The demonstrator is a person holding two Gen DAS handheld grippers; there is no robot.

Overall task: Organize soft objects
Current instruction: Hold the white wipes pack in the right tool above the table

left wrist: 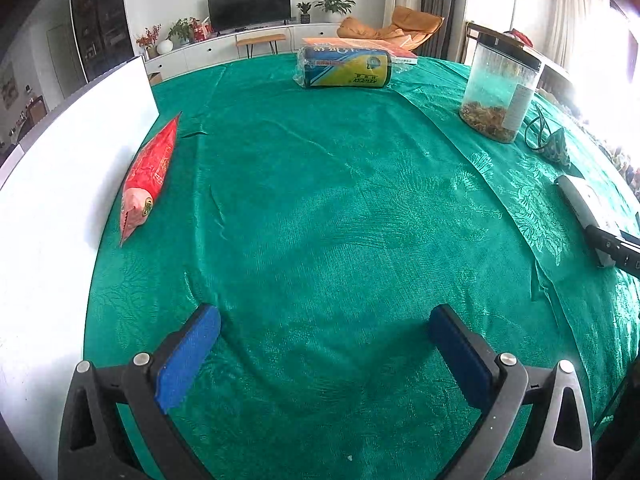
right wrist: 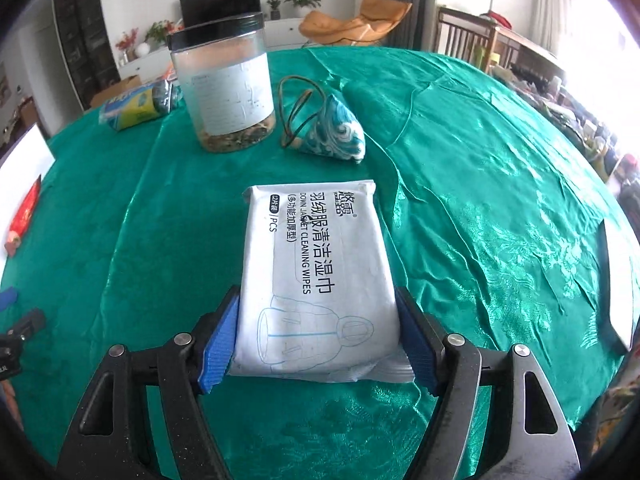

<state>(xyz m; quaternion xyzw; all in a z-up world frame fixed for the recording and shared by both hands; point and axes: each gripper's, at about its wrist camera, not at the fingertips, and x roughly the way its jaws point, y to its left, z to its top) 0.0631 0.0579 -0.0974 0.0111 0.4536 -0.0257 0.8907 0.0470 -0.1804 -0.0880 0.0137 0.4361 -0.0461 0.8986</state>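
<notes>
right tongs (right wrist: 316, 332) apparently clamp one wipes pack (right wrist: 316, 272); left tongs (left wrist: 320, 344) agape.

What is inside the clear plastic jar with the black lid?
The clear plastic jar holds a shallow layer of brownish dried bits at the bottom; its white label hides part of the inside.

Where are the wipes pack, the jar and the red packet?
wipes pack (right wrist: 316, 264), right wrist view, middle of its printed top face.
jar (right wrist: 228, 92), right wrist view, on its white label.
red packet (left wrist: 150, 172), left wrist view, middle of its red face.
</notes>
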